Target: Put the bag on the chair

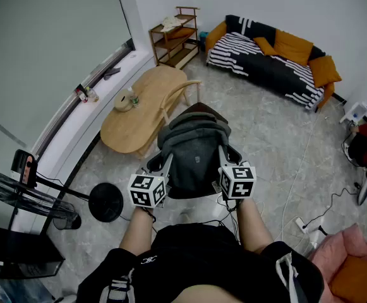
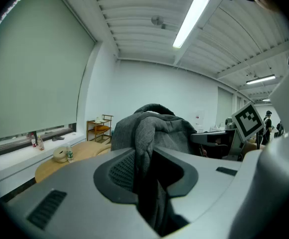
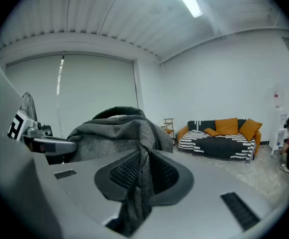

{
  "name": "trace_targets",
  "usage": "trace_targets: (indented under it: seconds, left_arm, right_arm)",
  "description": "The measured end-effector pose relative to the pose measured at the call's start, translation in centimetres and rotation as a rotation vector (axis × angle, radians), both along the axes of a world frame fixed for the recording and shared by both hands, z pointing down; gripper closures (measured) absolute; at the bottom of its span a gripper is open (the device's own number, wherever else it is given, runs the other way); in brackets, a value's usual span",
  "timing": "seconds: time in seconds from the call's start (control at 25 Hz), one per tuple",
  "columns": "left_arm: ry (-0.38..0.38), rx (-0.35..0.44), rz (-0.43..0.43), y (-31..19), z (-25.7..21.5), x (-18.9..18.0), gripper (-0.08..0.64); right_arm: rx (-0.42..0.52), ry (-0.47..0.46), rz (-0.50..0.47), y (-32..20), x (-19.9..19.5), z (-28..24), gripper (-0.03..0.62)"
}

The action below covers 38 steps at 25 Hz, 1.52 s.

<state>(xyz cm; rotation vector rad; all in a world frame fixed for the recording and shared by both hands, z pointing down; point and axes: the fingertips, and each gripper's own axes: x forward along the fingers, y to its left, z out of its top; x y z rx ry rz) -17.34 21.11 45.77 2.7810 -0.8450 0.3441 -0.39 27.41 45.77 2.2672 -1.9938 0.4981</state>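
Observation:
A grey backpack (image 1: 192, 153) hangs in the air in front of me, held from both sides. My left gripper (image 1: 164, 164) is shut on a fold of its fabric on the left, and my right gripper (image 1: 223, 154) is shut on a fold on the right. The left gripper view shows the bag (image 2: 154, 128) pinched in the left gripper (image 2: 144, 171). In the right gripper view the bag (image 3: 114, 133) runs down through the right gripper (image 3: 142, 176). Just beyond and below the bag stands the wooden chair (image 1: 178, 93), its dark seat mostly hidden by the bag.
An oval wooden table (image 1: 142, 112) with a bottle and a bowl stands left of the chair. A floor fan base (image 1: 105, 202) lies at the near left. A striped sofa (image 1: 268, 59) and a shelf (image 1: 175, 36) stand at the far wall. Cables (image 1: 309, 213) trail on the right floor, near a seated person (image 1: 366, 137).

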Motion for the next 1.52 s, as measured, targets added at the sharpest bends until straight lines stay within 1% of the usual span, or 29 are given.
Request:
trace_targets:
  seconds: [0.12,0.28,0.44,0.64,0.92,1.2,1.4,1.52]
  left_arm:
    - [0.012,0.034,-0.003,0.5,-1.2,-0.7,0.459]
    - [0.024,0.074,0.0,1.1,-2.6,-1.1,0.457]
    - [0.036,0.075,-0.003,0.6,-3.3,-1.3,0.457]
    - [0.039,0.064,0.015,-0.2,-3.2,-1.7,0.456]
    - [0.056,0.053,0.044,-3.8,-2.4,-3.5,0.454]
    - [0.081,0.084,0.104,-8.2,-2.2,-5.6,0.454]
    - [0.102,0.09,0.127,-10.7,-2.9,-5.5,0.454]
    - [0.113,0.089,0.12,-12.1,-3.0,-5.0,0.454]
  right_arm:
    - [0.031,0.024,0.001,0.4,-0.4,-1.0,0.515]
    - [0.065,0.028,0.004,1.1,-0.9,-2.6,0.515]
    - [0.072,0.034,0.017,0.6,-0.8,-3.2,0.512]
    - [0.044,0.029,0.016,-0.1,-1.2,-2.9,0.511]
    - [0.024,0.045,0.021,-3.3,-3.2,-2.5,0.511]
    - [0.046,0.07,0.085,-6.4,-5.9,-2.2,0.511]
    - [0.043,0.069,0.112,-8.4,-6.0,-2.8,0.509]
    - [0.039,0.069,0.113,-9.9,-5.4,-2.7,0.509]
